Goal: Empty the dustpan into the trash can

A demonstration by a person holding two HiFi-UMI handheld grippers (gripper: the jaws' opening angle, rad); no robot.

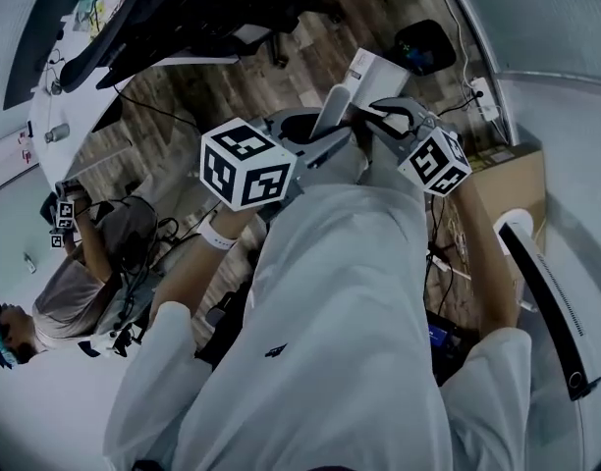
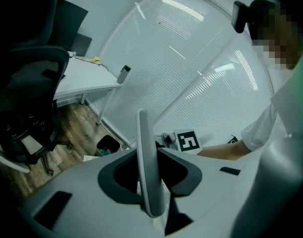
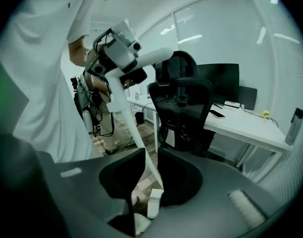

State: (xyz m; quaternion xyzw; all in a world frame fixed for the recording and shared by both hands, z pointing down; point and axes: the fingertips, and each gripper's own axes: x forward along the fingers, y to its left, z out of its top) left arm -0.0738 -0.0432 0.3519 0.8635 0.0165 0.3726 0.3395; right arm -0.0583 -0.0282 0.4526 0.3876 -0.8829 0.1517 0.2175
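The dustpan handle (image 2: 147,172), a slim pale bar with a rounded edge, stands almost upright between the jaws of the left gripper (image 2: 149,152), which are clamped on it. The right gripper (image 3: 151,155) is closed on the same handle (image 3: 134,128) further down, so from its own view the bar curves up and away to the left gripper. A small white boxy part just past the right gripper's jaws may be the dustpan (image 3: 154,202) itself, though the view is too dark there to be sure.

In the head view both grippers are held close together in front of the person's chest, with the left gripper (image 1: 320,135) and right gripper (image 1: 384,116) side by side and their black-and-white marker cubes facing up. Both forearms reach forward from white sleeves.

A round black trash can (image 1: 423,47) sits on the wood-plank floor (image 1: 232,86) just beyond the grippers, close to the curved wall with ribbed blinds (image 2: 191,58). A black mesh office chair (image 3: 183,108) and a white table (image 3: 250,125) stand near on the other side. That leaves a narrow strip of floor between the chair and the wall.
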